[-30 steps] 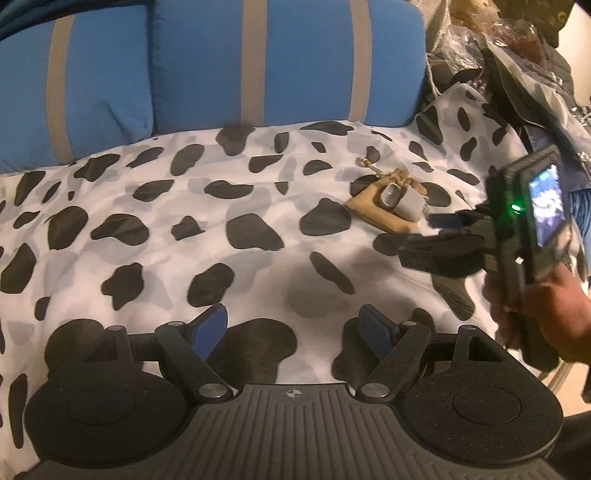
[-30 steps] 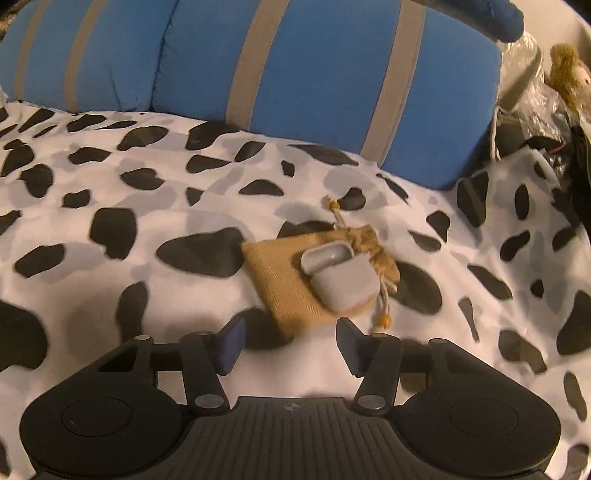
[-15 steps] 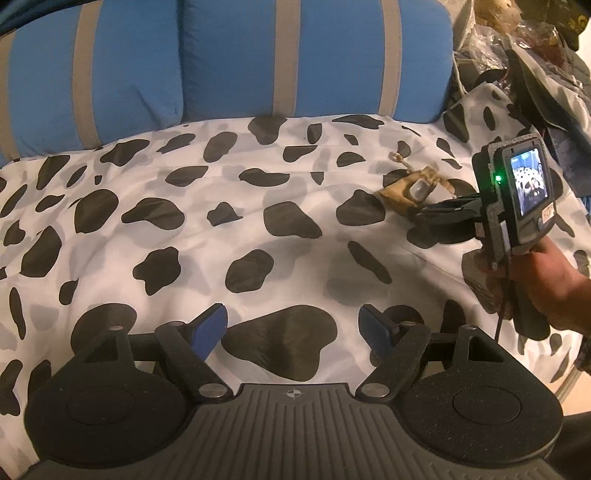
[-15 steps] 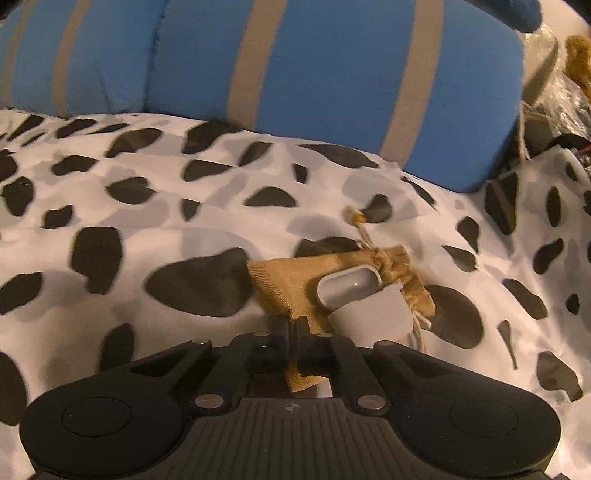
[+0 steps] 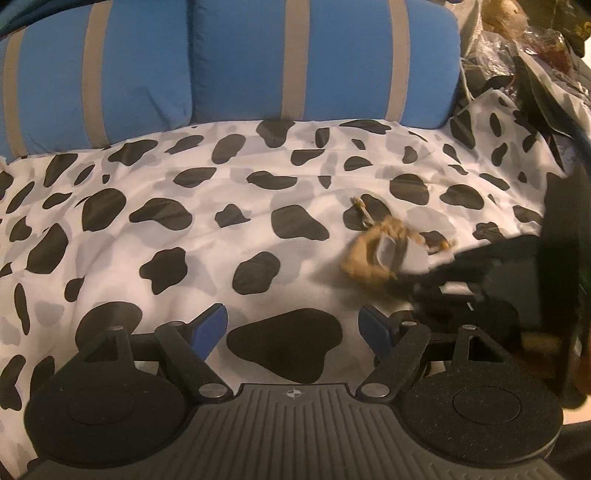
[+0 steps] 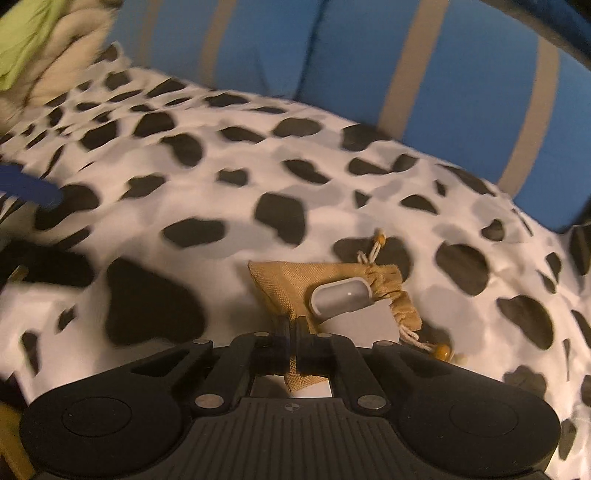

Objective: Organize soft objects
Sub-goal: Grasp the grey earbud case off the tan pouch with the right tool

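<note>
A tan burlap drawstring pouch (image 6: 284, 284) lies on the cow-print bedspread (image 6: 221, 206) with a white earbud case (image 6: 341, 297) resting on it. My right gripper (image 6: 291, 332) is shut on the pouch's near edge. In the left wrist view the pouch (image 5: 364, 264) and case (image 5: 388, 253) look blurred and lifted, with the right gripper (image 5: 406, 282) pinching the pouch. My left gripper (image 5: 293, 326) is open and empty, low over the bedspread (image 5: 184, 236), left of the pouch.
Blue pillows with grey stripes (image 5: 258, 62) line the back of the bed. Cluttered bags and a plush toy (image 5: 517, 33) sit at the far right. A cream and green soft object (image 6: 40, 55) shows at the upper left of the right wrist view.
My right gripper closed on the pouch's edge and has pulled it toward the left gripper, tilting the case. The left gripper stayed open and shifted view slightly.
</note>
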`<action>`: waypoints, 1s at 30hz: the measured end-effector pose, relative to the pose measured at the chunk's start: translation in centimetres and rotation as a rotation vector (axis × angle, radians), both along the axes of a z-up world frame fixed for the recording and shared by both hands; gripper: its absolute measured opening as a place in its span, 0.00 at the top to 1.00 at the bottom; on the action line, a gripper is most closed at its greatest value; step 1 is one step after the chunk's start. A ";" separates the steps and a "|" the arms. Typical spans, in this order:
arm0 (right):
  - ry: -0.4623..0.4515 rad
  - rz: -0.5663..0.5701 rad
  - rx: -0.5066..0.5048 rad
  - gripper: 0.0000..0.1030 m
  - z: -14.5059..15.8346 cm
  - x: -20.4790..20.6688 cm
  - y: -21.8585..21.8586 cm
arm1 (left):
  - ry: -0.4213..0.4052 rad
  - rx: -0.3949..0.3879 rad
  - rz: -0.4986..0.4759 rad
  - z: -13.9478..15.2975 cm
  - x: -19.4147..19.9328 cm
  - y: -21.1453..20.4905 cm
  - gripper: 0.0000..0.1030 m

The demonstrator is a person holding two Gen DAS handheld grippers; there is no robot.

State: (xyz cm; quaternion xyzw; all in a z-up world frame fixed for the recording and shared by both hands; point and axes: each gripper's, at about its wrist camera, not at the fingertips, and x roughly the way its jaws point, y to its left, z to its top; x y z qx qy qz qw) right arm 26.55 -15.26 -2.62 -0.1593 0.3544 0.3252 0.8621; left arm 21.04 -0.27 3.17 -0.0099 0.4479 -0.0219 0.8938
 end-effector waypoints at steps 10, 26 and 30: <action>0.045 0.173 -0.030 0.95 0.1 -5.9 -0.1 | 0.024 0.011 0.026 -0.6 -0.1 0.8 0.24; 0.123 -0.002 0.133 0.32 1.6 -7.5 -4.1 | 0.051 0.018 0.005 -1.1 -0.4 0.9 0.24; 0.242 -0.169 0.248 0.32 1.0 -4.5 -5.6 | 0.059 0.027 0.008 -1.2 -0.6 1.3 0.24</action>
